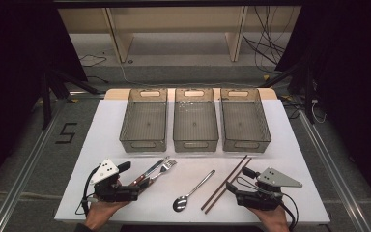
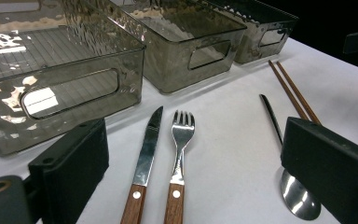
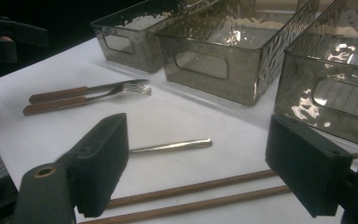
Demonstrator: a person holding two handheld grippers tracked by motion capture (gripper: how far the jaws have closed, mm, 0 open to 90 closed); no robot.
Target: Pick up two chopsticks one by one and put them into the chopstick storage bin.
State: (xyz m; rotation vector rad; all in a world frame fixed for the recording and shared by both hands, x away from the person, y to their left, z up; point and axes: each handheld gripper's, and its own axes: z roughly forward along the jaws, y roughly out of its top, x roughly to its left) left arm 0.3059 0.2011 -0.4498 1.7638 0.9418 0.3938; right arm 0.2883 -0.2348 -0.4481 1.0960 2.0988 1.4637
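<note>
Your left gripper (image 1: 134, 180) rests low over the near left part of the white table (image 1: 101, 140), its fingers (image 2: 70, 168) released and spread wide with nothing pressed between them. Straight ahead of those fingers, in the gap between them, lie the knife (image 2: 145, 161) and the fork (image 2: 179, 156), side by side, wooden handles toward you, tips toward the bins. Beyond the knife stands the left bin (image 1: 144, 121), then the middle bin (image 1: 195, 121) and the right bin (image 1: 244, 120), all three in a row at the far side. Just outside your left gripper's right finger lies the spoon (image 1: 192, 191), bowl toward you; it sits between your two grippers. Next come the chopsticks (image 1: 226, 183), a pair lying close together on a slant. Your right gripper (image 1: 233, 187) hovers at their near end, its fingers (image 3: 100, 161) also released and wide apart; the chopsticks run across under the gap between them, and the spoon's handle lies just beyond the left finger, untouched.
</note>
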